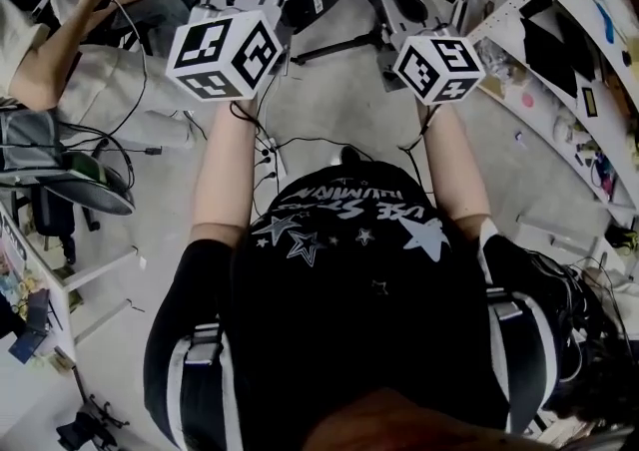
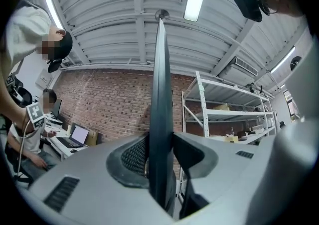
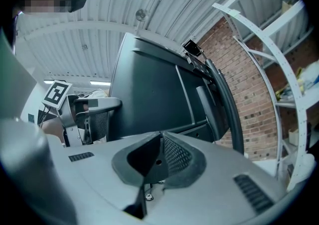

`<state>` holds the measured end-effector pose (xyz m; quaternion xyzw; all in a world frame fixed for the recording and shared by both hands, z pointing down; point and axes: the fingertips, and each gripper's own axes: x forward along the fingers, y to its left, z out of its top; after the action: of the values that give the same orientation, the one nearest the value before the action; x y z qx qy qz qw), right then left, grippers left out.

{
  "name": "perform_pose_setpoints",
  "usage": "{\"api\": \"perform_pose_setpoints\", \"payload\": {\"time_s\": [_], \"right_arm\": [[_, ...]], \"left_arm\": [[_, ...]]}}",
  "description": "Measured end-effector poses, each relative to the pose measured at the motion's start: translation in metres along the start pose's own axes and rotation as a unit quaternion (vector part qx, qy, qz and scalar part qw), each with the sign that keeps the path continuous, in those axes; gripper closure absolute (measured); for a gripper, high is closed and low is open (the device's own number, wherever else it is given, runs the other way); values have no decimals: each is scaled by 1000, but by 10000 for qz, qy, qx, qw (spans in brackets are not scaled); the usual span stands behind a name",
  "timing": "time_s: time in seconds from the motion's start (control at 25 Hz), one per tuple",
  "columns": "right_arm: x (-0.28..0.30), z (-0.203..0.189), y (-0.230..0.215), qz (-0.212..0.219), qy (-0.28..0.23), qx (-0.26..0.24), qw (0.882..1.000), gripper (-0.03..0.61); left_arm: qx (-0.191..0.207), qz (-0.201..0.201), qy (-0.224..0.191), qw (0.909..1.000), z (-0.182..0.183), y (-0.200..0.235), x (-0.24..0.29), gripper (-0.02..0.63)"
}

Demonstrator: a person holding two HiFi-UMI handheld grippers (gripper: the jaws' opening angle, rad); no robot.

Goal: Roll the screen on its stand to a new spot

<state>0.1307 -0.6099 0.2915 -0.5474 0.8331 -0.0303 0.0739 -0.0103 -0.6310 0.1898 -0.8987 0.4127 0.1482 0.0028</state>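
In the head view, a seated person is seen at the upper left of the frame, over a grey floor; the wearer's two bare arms are stretched toward the top edge. The left gripper is held at the top, left of centre. In the left gripper view the screen is seen edge-on as a dark, thin, upright panel running from the lower middle to near the top of the frame; it is clamped between the two fingers, one pressed against each face. A laptop is seen at that view's lower left, and a brick wall is spread behind it. In the head view the screen is found at the top centre, between the two grippers; a dark leg of its stand is laid over the floor just below it. The right gripper is held right of centre. In the right gripper view its fingers are brought together, tips touching; the screen's dark back is seen beyond them, filling the middle of the frame; whether this gripper touches the screen cannot be told. White shelves are ranged along the right edge of the head view.
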Motion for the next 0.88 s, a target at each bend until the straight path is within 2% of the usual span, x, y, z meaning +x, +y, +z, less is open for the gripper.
{"api": "perform_pose_setpoints", "payload": {"time_s": [0.36, 0.68, 0.88], "right_arm": [[-39, -3, 38, -400, 47, -54, 9992, 571], [-85, -16, 43, -858, 137, -37, 9962, 571], [-106, -19, 50, -925, 145, -68, 9956, 571]], "left_arm": [[-113, -217, 61, 9997, 5, -12, -20, 463], [-144, -342, 31, 9993, -1, -25, -31, 491], [-45, -362, 122, 9993, -2, -36, -32, 497]]}}
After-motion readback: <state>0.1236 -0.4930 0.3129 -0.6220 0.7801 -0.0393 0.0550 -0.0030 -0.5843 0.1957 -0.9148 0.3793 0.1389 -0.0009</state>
